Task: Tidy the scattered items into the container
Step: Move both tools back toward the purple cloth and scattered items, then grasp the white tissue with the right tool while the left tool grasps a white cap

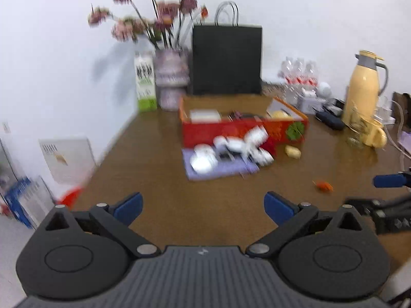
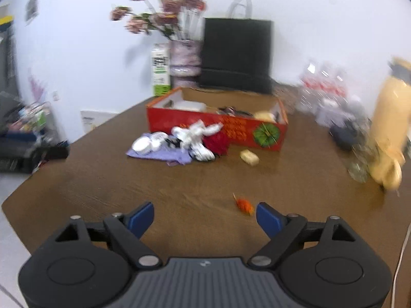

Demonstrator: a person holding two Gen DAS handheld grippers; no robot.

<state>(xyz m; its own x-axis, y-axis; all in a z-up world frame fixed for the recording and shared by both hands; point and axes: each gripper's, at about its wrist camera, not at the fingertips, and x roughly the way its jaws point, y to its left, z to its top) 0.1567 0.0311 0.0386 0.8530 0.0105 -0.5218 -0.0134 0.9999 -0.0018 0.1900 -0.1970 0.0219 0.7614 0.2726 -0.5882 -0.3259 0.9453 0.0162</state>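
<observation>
We are holding both grippers, left (image 1: 203, 206) and right (image 2: 205, 217), spread wide and empty before the box (image 2: 218, 128), its long side facing us; a pale block (image 2: 249, 157) is lying slantwise beside it.

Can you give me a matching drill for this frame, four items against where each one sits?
Items:
1. small orange item
2. pale yellow block
3. black paper bag
4. white items

Places:
A. standing against the wall behind the red box
B. piled on the purple cloth in front of the box
C. alone on the table, nearest the right gripper
D. on the table just in front of the box's right end

Pairs: 1-C, 2-D, 3-A, 4-B
</observation>
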